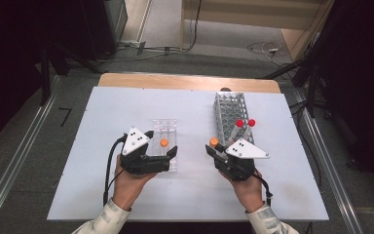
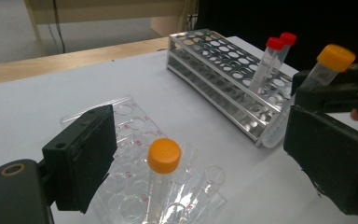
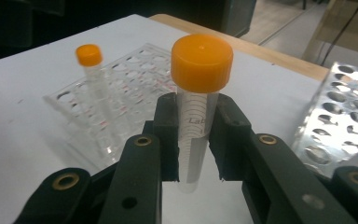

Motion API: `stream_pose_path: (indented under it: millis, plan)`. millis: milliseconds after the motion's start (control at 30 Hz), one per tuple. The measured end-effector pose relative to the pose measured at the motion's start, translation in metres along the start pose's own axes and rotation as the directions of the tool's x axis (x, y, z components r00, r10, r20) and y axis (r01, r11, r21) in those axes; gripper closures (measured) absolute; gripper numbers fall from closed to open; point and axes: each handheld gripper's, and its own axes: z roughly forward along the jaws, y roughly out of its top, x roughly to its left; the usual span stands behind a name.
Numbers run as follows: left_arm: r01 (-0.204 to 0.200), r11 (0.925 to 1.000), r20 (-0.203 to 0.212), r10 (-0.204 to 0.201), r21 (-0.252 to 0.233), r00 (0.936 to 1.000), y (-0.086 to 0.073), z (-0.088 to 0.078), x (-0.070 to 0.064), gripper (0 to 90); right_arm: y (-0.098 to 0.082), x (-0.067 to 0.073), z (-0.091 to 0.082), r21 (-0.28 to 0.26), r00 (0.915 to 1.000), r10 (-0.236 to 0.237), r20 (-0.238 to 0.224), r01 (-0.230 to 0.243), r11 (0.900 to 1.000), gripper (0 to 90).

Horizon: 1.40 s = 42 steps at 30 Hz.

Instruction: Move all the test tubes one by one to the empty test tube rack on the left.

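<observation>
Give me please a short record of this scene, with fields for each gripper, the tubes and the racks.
left gripper: open, jaws either side of the tube in the clear rack, not pressing it
right gripper: shut on an orange-capped tube
tube in clear rack: orange cap, upright
clear rack: on the white table
metal rack: holds two red-capped tubes
</observation>
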Motion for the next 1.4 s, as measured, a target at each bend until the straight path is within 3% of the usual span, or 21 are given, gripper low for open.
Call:
stream_pose_path:
  millis: [367,567,700,900,1167,1400]
  plan:
    - [-0.021,0.9998,0.074,0.020,0.003,0.9971,0.001,0.000,-0.016,12.0,-0.008,0.028,0.013,0.045,0.9951,-0.028,-0.095,0.032,0.998,70.9]
    - [-0.059,0.9981,0.117,0.056,0.020,0.9916,-0.002,0.004,-0.030,16.3,-0.012,0.040,0.019,0.068,0.9898,-0.037,-0.137,0.047,0.997,70.9]
    - [-0.084,0.9965,0.141,0.081,0.009,0.9866,-0.005,0.005,-0.039,24.7,-0.013,0.046,0.020,0.070,0.9868,-0.046,-0.156,0.057,0.996,70.9]
    - [-0.116,0.9927,0.180,0.109,0.030,0.9776,-0.010,0.009,-0.046,41.7,-0.012,0.053,0.020,0.062,0.9829,-0.056,-0.176,0.067,0.996,70.9]
    - [-0.136,0.9895,0.199,0.124,0.049,0.9720,-0.013,0.012,-0.048,60.7,-0.012,0.053,0.019,0.060,0.9830,-0.055,-0.175,0.067,0.996,70.9]
    - [-0.146,0.9880,0.198,0.133,0.051,0.9712,-0.014,0.012,-0.049,68.7,-0.012,0.054,0.019,0.060,0.9825,-0.054,-0.178,0.066,0.996,70.9]
